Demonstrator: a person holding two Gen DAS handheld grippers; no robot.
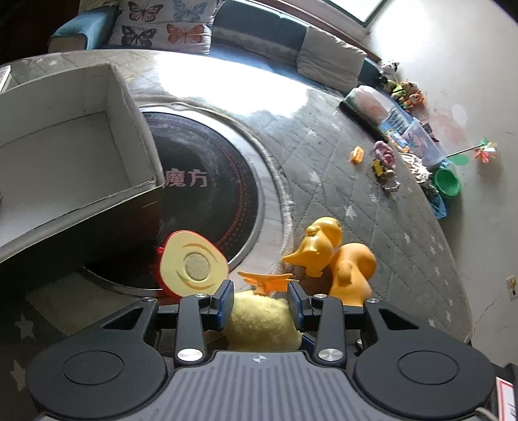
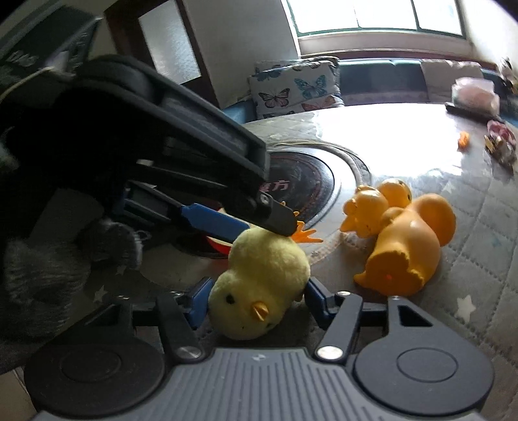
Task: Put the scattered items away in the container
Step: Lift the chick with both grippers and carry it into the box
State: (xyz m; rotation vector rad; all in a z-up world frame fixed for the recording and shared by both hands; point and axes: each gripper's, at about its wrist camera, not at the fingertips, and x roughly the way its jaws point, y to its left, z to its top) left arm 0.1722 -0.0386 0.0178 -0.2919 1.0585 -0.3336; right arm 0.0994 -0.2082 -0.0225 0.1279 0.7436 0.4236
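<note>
The fluffy pale-yellow plush chick (image 2: pixel 259 285) with the small orange beak lies on its side on the grey quilted star-print table cover (image 2: pixel 479 259), and both of your tools are around it at once. Your right gripper (image 2: pixel 255 302) has its blue-padded fingers on either side of the chick's head end, close to the fluff, though you cannot tell from here whether they press it. Your left gripper (image 1: pixel 260 304) brackets the same plush chick (image 1: pixel 259 320) from the other end, its blue pads (image 1: pixel 226 301) alongside the fluff with a narrow gap still open; in the right wrist view that left gripper (image 2: pixel 259 226) comes down from the upper left with its tips touching the top of the chick. The chick's flat orange plastic feet (image 1: pixel 264 280) stick out just beyond the left fingers. Just beside it, to the right, lie two glossy orange rubber ducks (image 2: pixel 401 239), tipped over and touching each other. On the other side a red-rimmed cream oval toy disc (image 1: pixel 191 264) leans near the left finger. Behind it the open white cardboard box (image 1: pixel 74 155) stands on the table, overlapping the black round induction hob (image 1: pixel 210 194) set into the tabletop. Well apart, at the far edge, small mixed toys (image 1: pixel 385 162) lie scattered, with butterfly-print cushions (image 1: pixel 165 26) on the blue sofa beyond
</note>
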